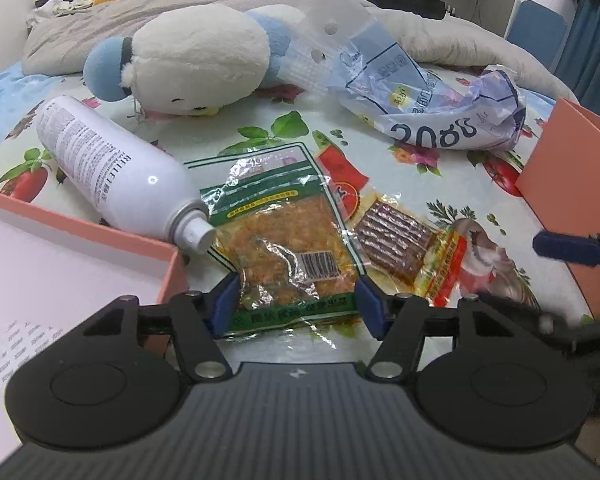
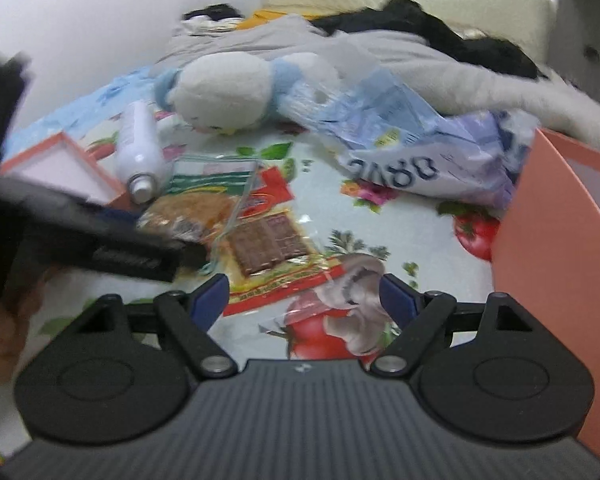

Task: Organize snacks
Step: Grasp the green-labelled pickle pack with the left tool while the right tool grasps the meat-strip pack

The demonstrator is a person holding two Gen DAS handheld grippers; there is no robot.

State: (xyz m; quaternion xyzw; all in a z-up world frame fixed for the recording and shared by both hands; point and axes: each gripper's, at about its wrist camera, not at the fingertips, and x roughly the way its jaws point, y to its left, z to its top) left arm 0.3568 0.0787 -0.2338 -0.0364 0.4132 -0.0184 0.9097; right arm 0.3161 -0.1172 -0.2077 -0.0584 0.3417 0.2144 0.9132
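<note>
L gripper (image 1: 298, 304) is sitting low over the green-edged snack pack (image 1: 284, 240), its blue pads (image 1: 224, 304) flanking the pack's near end, one on each side. Pads are looking right at the pack's edges, but whether they're actually pressing the wrapper can't be told; the jaws are standing partway apart with the pack b/w them. The pack is lying flat on the fruit-print bedsheet (image 1: 260, 128), clear window showing orange-brown contents and a barcode.

R gripper (image 2: 303, 300) is hanging above the sheet w/ jaws spread wide, nothing b/w them but printed fabric; its left pad is sitting just by the near corner of the red-and-yellow snack pack (image 2: 268, 256), not gripping it. That pack, w/ a dark brown ridged slab inside, is lying just right of the green one, partly tucked under its edge. From the left wrist view, one blue finger of the R gripper is poking in at the right edge.

White spray bottle (image 1: 112, 168) is lying on its side, nozzle touching the green pack's left edge. Pink box (image 1: 100, 236) is sitting open at the left, just beside the bottle; another pink box wall (image 2: 539, 240) is standing at the right. Plush toy (image 1: 196, 64) and a crumpled blue-white plastic bag (image 1: 431, 100) are resting farther back, in front of a grey blanket (image 1: 140, 4).
</note>
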